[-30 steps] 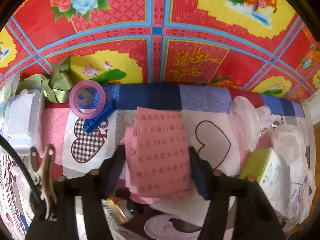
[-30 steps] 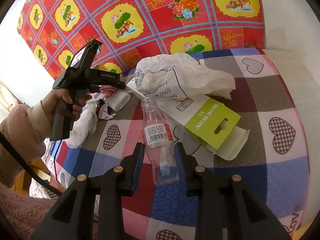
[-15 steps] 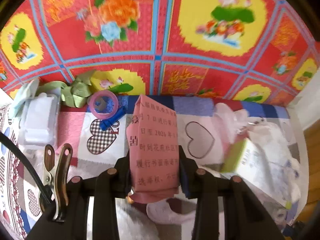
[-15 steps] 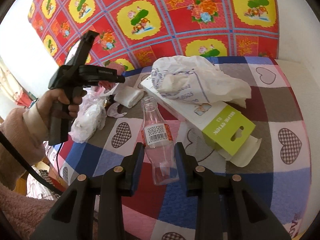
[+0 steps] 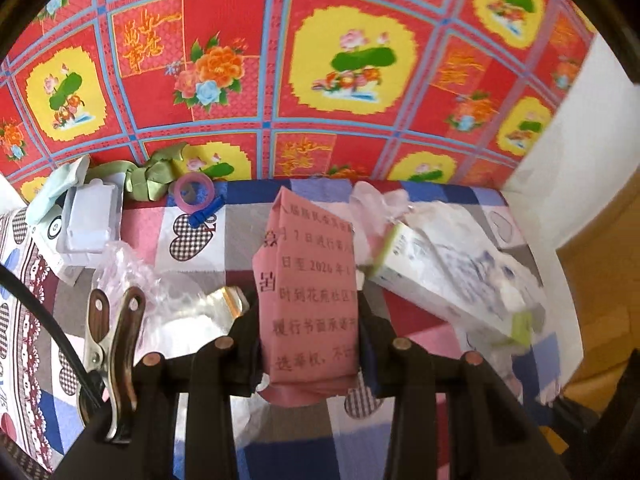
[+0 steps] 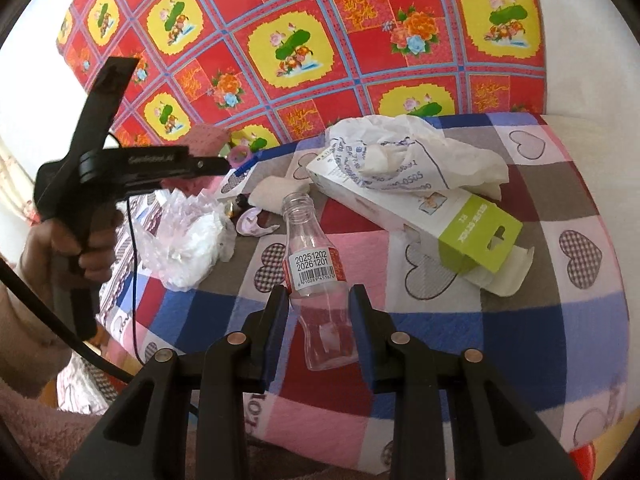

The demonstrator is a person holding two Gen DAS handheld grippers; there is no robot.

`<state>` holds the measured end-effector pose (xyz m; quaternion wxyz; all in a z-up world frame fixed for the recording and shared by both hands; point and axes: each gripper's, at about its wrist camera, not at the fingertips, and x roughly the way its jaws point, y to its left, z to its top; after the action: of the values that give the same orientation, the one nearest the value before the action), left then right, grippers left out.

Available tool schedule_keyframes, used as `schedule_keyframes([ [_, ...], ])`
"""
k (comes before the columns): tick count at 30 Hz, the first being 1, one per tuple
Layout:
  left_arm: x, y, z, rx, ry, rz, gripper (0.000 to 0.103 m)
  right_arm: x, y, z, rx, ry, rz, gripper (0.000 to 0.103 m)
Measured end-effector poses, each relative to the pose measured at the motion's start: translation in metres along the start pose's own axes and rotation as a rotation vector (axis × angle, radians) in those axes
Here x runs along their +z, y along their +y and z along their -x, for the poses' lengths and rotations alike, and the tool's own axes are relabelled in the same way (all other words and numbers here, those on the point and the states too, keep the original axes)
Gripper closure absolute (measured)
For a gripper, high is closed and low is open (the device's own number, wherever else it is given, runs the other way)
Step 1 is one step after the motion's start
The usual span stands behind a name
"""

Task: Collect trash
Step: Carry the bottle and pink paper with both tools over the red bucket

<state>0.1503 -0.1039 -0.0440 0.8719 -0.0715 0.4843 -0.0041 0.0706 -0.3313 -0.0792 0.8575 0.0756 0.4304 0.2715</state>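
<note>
Left jaws clamp a pink printed paper point(image 5: 308, 300); right jaws pinch a clear, capless, barcode-labelled bottle point(image 6: 320, 280)

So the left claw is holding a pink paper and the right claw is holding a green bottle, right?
Not quite: the bottle in the right claw is clear plastic, not green, as the right wrist view shows. The left claw does hold the pink paper.

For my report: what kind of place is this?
Probably a home room: a heart-patterned quilted cover on a table or bed, a floral red cloth behind, scattered household litter like the empty bottle.
</note>
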Motion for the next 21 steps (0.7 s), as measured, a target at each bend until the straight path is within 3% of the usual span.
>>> schedule_keyframes([
  [21,-0.062,-0.015,0.048,-0.170,0.015,-0.172,0.064,-0.044,0.057,0.050,-0.154,-0.129,-0.109,0.071],
])
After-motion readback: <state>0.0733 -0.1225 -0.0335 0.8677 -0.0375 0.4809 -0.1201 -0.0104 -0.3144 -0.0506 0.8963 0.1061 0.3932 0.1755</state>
